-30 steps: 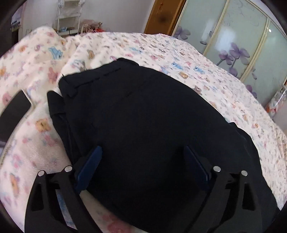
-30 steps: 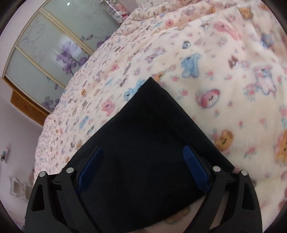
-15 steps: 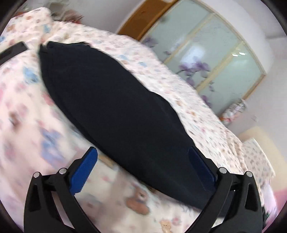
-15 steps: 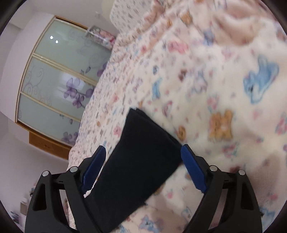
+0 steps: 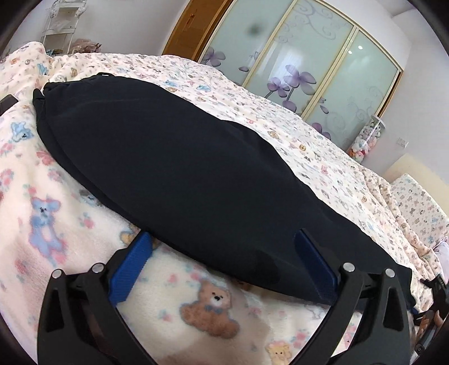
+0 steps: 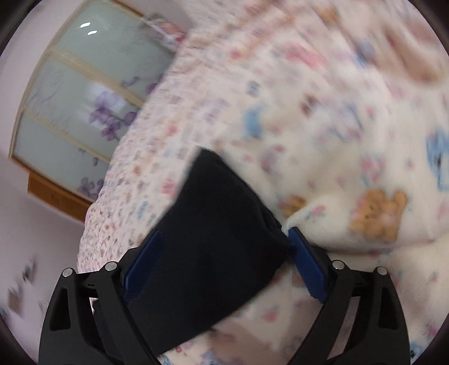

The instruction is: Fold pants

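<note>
Black pants [image 5: 174, 168] lie flat on our fleece blanket [image 5: 64, 224]; left gripper [image 5: 224, 252] spread wide, right gripper [image 6: 224, 252] spread too, neither pinching fabric.

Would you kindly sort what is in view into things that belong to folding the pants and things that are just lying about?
Belongs to the job:
- black pants, lying on the bed
- left gripper, jaws open
- right gripper, jaws open
- patterned blanket, the working surface

Just lying about:
- dark flat object at the bed's edge
- plush toys by the wardrobe
- white shelf rack
</note>
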`<control>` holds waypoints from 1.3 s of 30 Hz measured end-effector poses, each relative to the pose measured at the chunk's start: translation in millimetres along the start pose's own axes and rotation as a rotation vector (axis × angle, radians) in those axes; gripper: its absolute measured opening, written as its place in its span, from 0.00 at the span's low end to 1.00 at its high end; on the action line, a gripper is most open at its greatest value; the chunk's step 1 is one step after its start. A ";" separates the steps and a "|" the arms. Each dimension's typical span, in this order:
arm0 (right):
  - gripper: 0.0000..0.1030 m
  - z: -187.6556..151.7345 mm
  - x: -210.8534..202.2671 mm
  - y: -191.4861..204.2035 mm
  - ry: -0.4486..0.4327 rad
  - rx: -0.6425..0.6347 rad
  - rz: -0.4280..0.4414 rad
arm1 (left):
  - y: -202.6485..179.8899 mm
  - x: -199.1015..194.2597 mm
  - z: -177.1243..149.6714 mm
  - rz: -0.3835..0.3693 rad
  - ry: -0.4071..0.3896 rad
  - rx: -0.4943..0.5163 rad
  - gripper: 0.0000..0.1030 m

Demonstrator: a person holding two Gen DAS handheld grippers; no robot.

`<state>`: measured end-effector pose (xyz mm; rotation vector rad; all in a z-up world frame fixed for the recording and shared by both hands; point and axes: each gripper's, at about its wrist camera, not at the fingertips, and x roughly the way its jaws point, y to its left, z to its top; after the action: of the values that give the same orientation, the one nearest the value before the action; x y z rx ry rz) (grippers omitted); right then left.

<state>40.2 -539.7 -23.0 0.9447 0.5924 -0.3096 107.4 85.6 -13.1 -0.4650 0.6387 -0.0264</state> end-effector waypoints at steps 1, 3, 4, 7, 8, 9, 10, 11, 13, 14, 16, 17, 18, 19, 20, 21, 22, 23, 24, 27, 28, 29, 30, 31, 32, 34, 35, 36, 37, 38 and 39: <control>0.90 0.4 -4.7 2.5 -0.032 -0.021 0.008 | -1.9 -6.1 -7.5 0.000 -0.001 0.000 0.98; 0.86 -0.3 0.0 -9.4 -0.011 0.033 -0.069 | -2.1 -6.7 -7.7 -0.001 -0.002 0.000 0.98; 0.82 -1.9 6.1 -17.3 0.024 0.072 -0.087 | -2.2 -6.4 -7.7 -0.002 -0.002 -0.001 0.98; 0.79 -4.8 5.5 -23.1 0.048 0.114 -0.067 | -4.6 -5.3 -10.6 -0.001 0.005 0.001 0.98; 0.80 -5.0 4.4 -21.5 0.048 0.112 -0.042 | -4.6 -4.3 -9.3 0.000 0.008 0.003 0.98; 0.80 -5.5 4.9 -20.4 0.047 0.115 -0.004 | -5.8 -3.2 -9.6 0.003 0.010 0.005 0.98; 0.80 -5.0 6.6 -20.9 0.044 0.119 0.008 | -6.0 -2.2 -9.6 0.005 0.013 0.007 0.98; 0.80 -3.2 12.9 -23.2 0.051 0.127 -0.012 | -5.9 -1.6 -9.7 0.006 0.015 0.008 0.98; 0.80 -1.2 19.8 -27.2 0.051 0.140 -0.020 | -5.7 -1.5 -9.9 0.004 0.014 0.006 0.98; 0.80 0.0 23.6 -26.7 0.048 0.139 -0.021 | -5.6 -1.3 -10.2 0.003 0.014 0.006 0.98; 0.80 0.4 30.6 -23.9 0.047 0.115 -0.038 | -5.8 -0.2 -10.2 0.003 0.017 0.005 0.98; 0.80 -0.8 31.9 -22.7 0.047 0.100 -0.058 | -5.1 0.0 -9.8 0.003 0.018 0.005 0.98; 0.80 -1.5 32.9 -21.0 0.043 0.087 -0.073 | -4.7 0.3 -9.7 0.003 0.019 0.005 0.98; 0.72 -2.9 33.2 -16.7 0.034 0.068 -0.085 | -3.4 0.4 -9.5 0.003 0.019 0.004 0.98; 0.61 -3.6 31.9 -15.3 0.025 0.058 -0.089 | -3.2 0.5 -9.3 0.002 0.020 0.004 0.98; 0.54 -4.0 30.2 -14.5 0.011 0.054 -0.095 | -3.1 0.5 -9.3 0.001 0.020 0.003 0.98; 0.38 -3.5 25.1 -18.0 -0.014 0.075 -0.078 | -2.8 0.6 -9.0 0.001 0.021 0.002 0.98; 0.31 -1.1 22.8 -21.0 -0.028 0.100 -0.051 | -1.6 0.9 -7.6 0.000 0.023 0.002 0.98; 0.29 0.2 17.6 -26.1 -0.042 0.133 -0.009 | -1.6 0.9 -7.6 0.000 0.023 0.001 0.98; 0.24 -1.3 6.3 -30.4 -0.070 0.174 0.050 | -1.5 0.5 -7.9 -0.002 0.020 0.000 0.98; 0.24 -2.0 4.2 -28.7 -0.073 0.164 0.047 | -1.1 0.1 -8.0 -0.006 0.016 -0.003 0.98; 0.24 -3.1 2.1 -23.7 -0.074 0.143 0.034 | -0.5 -0.5 -8.1 -0.011 0.012 -0.007 0.98; 0.24 -4.6 0.4 -17.7 -0.068 0.114 0.008 | 0.3 -1.0 -8.1 -0.016 0.008 -0.012 0.98; 0.24 -5.8 1.5 -13.8 -0.057 0.101 -0.014 | 0.7 -1.5 -8.5 -0.019 0.006 -0.014 0.98; 0.25 -7.7 2.6 -11.2 -0.044 0.095 -0.035 | 0.8 -1.7 -8.8 -0.019 0.005 -0.016 0.98; 0.25 -13.0 6.4 -11.0 0.002 0.110 -0.070 | 0.3 -1.6 -9.2 -0.017 0.006 -0.014 0.98; 0.25 -15.4 10.0 -12.1 0.021 0.117 -0.077 | 0.1 -1.7 -9.3 -0.016 0.007 -0.014 0.98; 0.26 -15.9 14.8 -12.8 0.034 0.118 -0.090 | -0.5 -1.8 -9.6 -0.015 0.008 -0.013 0.98; 0.26 -14.8 18.9 -13.7 0.036 0.115 -0.103 | -0.4 -1.8 -9.8 -0.014 0.009 -0.012 0.98; 0.30 -13.4 23.7 -14.6 0.041 0.114 -0.110 | -0.3 -1.9 -9.6 -0.014 0.009 -0.013 0.98; 0.31 -13.1 28.6 -17.6 0.050 0.128 -0.106 | 0.0 -2.0 -9.6 -0.016 0.009 -0.013 0.98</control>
<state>50.1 -538.5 -57.7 1.0481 0.6757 -0.4240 100.3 82.0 -18.6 -0.4826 0.6448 -0.0392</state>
